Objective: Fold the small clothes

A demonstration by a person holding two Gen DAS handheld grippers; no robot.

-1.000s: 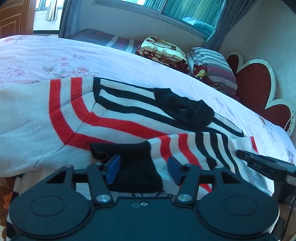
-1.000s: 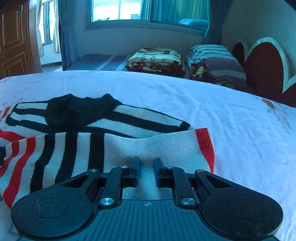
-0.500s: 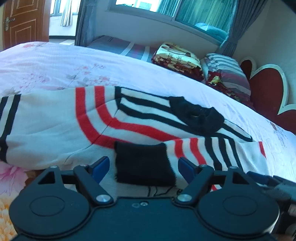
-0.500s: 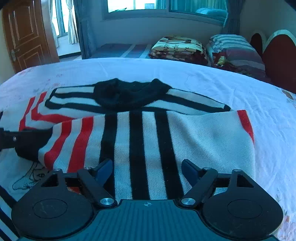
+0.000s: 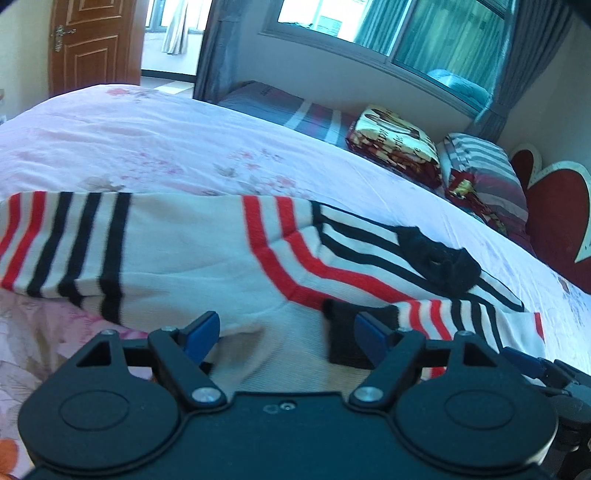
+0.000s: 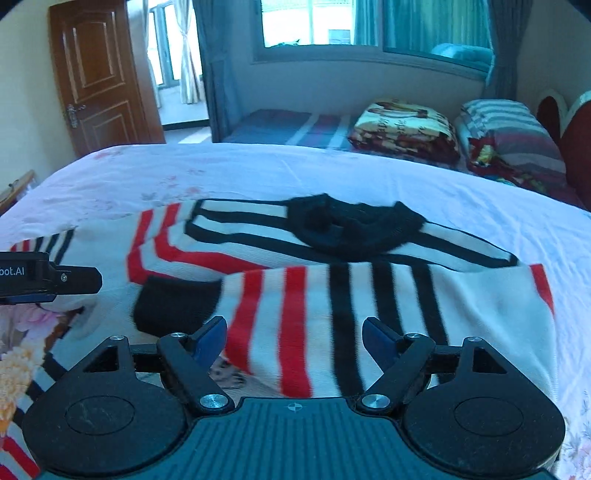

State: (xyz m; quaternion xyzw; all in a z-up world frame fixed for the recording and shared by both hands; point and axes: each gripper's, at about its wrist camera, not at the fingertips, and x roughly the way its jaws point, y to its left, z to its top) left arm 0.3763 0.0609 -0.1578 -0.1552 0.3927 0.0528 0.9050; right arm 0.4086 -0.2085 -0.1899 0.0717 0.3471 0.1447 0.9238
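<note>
A white sweater [image 5: 192, 251] with red and black stripes and a black collar [image 5: 439, 258] lies flat on the bed. Its right sleeve [image 6: 369, 314] is folded across the body, black cuff [image 6: 173, 306] toward the left; the cuff also shows in the left wrist view [image 5: 347, 339]. The left sleeve [image 5: 62, 240] stretches out to the left. My left gripper [image 5: 288, 332] is open and empty above the sweater's body beside the cuff. My right gripper [image 6: 293, 336] is open and empty above the folded sleeve. The left gripper's finger [image 6: 48, 277] shows at the right wrist view's left edge.
The bed has a pink floral sheet [image 5: 147, 147]. Folded blankets [image 6: 406, 129] and a striped pillow [image 6: 513, 136] lie at the far side by a red heart-shaped headboard [image 5: 554, 214]. A wooden door [image 6: 99, 81] and a window [image 6: 369, 22] are beyond.
Both grippers opened and let go of the folded sleeve, then pulled back and up. The left gripper swung left, bringing the outstretched left sleeve into view.
</note>
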